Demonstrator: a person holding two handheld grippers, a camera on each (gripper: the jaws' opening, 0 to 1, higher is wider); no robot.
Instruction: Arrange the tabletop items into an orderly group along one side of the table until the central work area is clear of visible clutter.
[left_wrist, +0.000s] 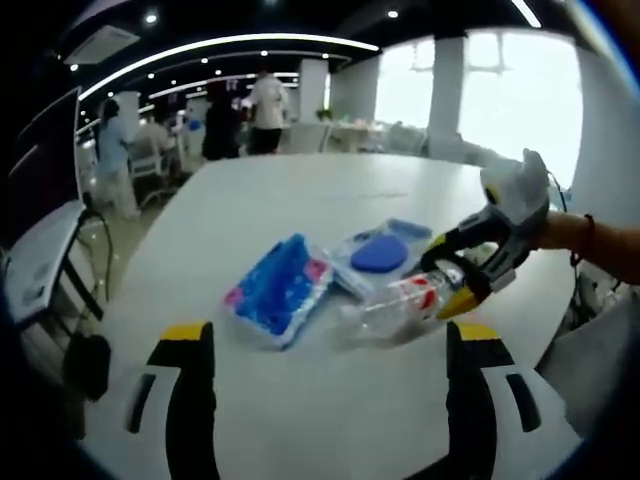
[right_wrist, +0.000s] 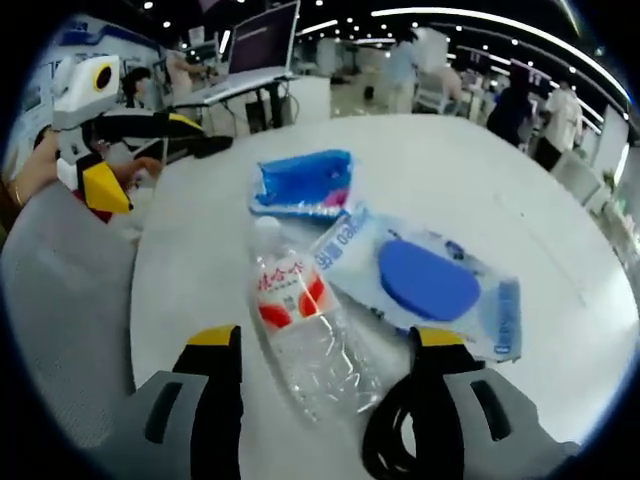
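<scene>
Right now my right tongs (right_wrist: 325, 385) sit open around the base of the clear bottle (right_wrist: 300, 320) lying on the white tabletop (right_wrist: 560, 230), jaws either side, not yet clamped. Beside it lie a wipes pack (right_wrist: 425, 280) and a blue packet (right_wrist: 300, 185). My left tongs (left_wrist: 330, 395) hover open, holding nothing, near the packet.

The left tool (left_wrist: 330, 400) has two black jaws with yellow tips and pale grey panels marked with dark slots. The right tool (right_wrist: 325, 395) looks the same: grey jaws, black inner faces, yellow caps, with a black cable looped beside one jaw. Seen from the left gripper view, its body is white and grey, and a dark band circles the wrist (left_wrist: 585, 238) behind it
</scene>
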